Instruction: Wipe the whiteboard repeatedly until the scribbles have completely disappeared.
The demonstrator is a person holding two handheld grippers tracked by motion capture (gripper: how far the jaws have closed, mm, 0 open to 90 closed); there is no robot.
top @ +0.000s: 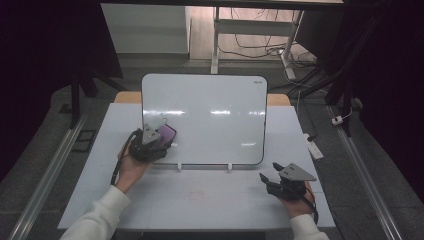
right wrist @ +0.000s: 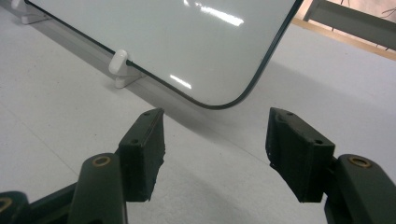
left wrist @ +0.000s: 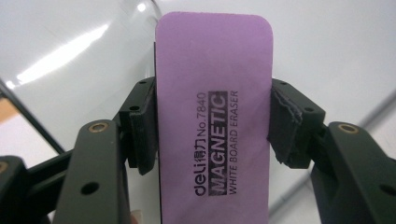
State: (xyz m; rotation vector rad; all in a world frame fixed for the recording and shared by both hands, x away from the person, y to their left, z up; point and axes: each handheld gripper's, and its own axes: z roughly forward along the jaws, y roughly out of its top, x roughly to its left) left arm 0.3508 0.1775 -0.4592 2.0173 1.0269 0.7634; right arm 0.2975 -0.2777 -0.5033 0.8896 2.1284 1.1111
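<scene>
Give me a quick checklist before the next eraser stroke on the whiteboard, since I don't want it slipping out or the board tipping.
1. Left hand-held gripper clamps the purple eraser on both long sides: ok.
2. Eraser centred between the pads: ok.
3. Eraser face flat on the whiteboard: cannot tell.
4. Whiteboard seated in its white clips: ok.
5. Right hand-held gripper open, off the board: ok.
6. Marks left to wipe: cannot tell.

My grippers [top: 150, 142] are black, each topped with a grey three-cornered plate [top: 296, 172]. Brass-ringed screw holes [right wrist: 101, 161] dot the arms; the pads [left wrist: 289, 126] look frayed. My sleeves [top: 97, 212] are white.
</scene>
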